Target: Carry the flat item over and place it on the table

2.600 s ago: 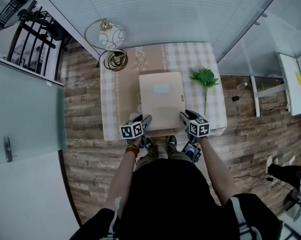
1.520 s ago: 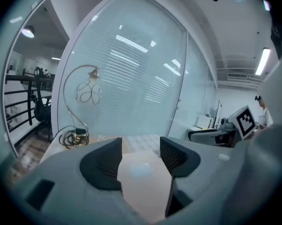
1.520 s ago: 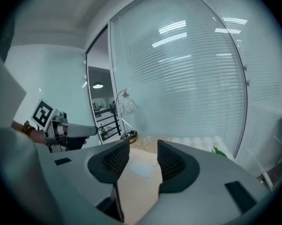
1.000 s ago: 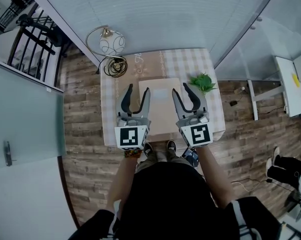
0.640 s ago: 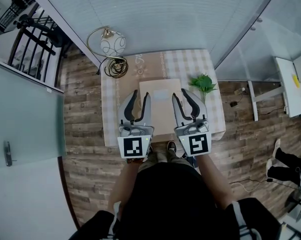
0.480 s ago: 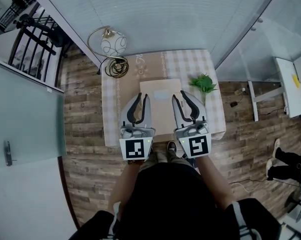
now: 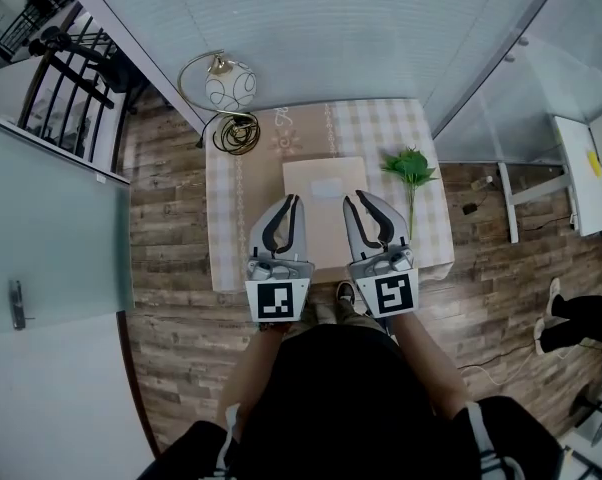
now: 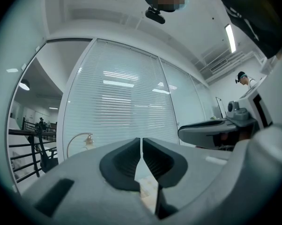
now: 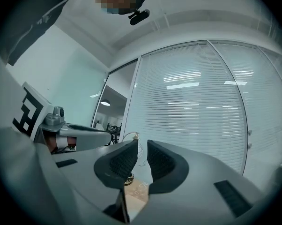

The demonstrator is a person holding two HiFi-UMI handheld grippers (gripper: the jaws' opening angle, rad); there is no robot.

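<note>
- Beige flat item (image 7: 324, 193) lay on the table (image 7: 381, 128), about the middle of its checked cloth; neither gripper held it
- Left gripper (image 7: 293, 200) was held level, showing over the item's near left part in the head view; its jaws were closed together on nothing
- Right gripper (image 7: 359, 198) was level beside it, over the item's near right part; its jaws had just been closing and stood a narrow gap apart, nothing between them
- Green plant sprig (image 7: 409, 165) lay just right of the item; a lamp (image 7: 228, 86) with a round shade stood at the table's far left corner
</note>
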